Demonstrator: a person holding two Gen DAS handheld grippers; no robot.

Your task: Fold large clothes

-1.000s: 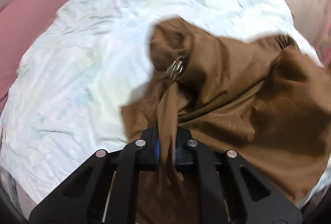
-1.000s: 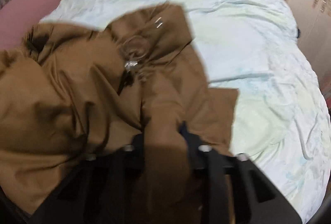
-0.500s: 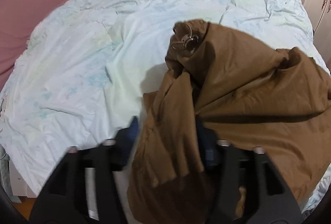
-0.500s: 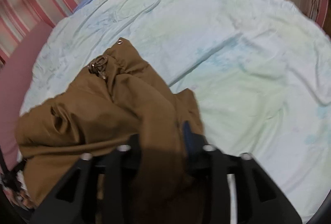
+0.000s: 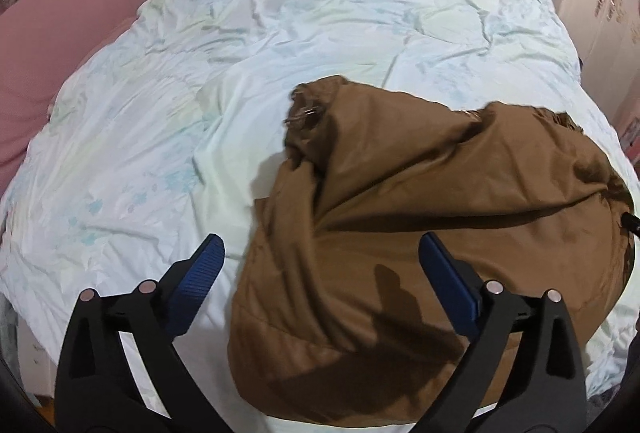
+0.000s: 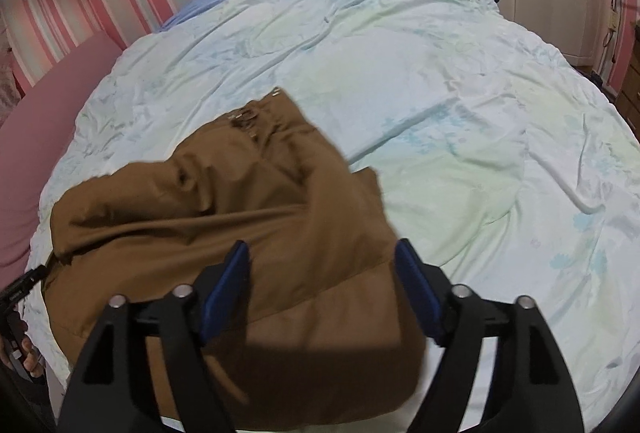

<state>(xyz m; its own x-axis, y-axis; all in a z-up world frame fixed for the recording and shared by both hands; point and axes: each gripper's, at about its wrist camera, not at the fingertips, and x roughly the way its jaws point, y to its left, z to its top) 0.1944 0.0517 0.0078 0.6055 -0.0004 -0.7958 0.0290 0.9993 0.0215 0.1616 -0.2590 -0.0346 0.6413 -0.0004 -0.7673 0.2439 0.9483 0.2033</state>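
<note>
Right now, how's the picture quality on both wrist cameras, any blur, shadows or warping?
Left wrist view: strong fisheye curve, dark corners; left tool throws a hard shadow on the brown garment, mostly sharp. Right wrist view: same warping; garment edge motion-blurred near the right tool, quilt clear.

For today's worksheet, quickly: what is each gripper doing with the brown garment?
Left gripper: open, holding nothing, above the brown garment.
Right gripper: open, holding nothing, garment lying between its fingers.
</note>
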